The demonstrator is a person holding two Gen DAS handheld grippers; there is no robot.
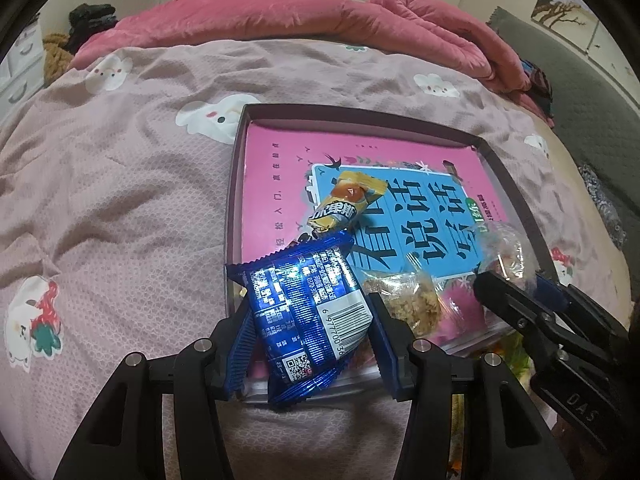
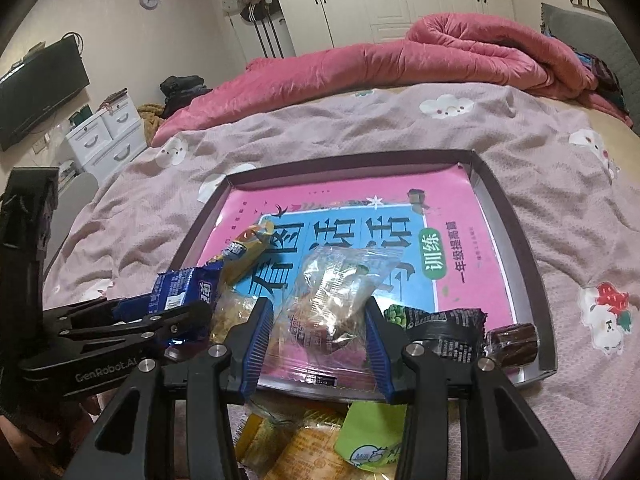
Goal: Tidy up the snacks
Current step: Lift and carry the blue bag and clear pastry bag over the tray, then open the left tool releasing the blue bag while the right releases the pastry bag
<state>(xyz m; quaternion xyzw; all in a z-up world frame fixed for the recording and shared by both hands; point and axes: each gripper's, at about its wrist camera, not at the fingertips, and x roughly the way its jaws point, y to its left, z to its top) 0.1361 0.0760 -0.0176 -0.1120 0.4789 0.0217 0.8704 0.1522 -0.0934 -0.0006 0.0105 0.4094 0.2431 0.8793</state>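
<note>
A shallow grey tray (image 1: 236, 184) (image 2: 520, 232) lined with a pink and blue book cover lies on the bed. My left gripper (image 1: 308, 320) is shut on a blue snack packet (image 1: 304, 304) over the tray's near left corner; the packet also shows in the right wrist view (image 2: 180, 292). My right gripper (image 2: 320, 328) is shut on a clear snack packet (image 2: 332, 296) over the tray's near edge; it also shows in the left wrist view (image 1: 504, 252). In the tray lie a yellow candy bar (image 1: 344, 200) (image 2: 248, 248), a clear crumbly snack (image 1: 412, 300), a black-green packet (image 2: 440, 328) and a brown sweet (image 2: 512, 344).
Several loose yellow and green snack packets (image 2: 320, 444) lie on the pink patterned sheet (image 1: 120, 200) in front of the tray. A rolled red quilt (image 1: 320, 16) lies along the far side of the bed. White drawers (image 2: 104, 136) and a TV (image 2: 36, 88) stand at the left.
</note>
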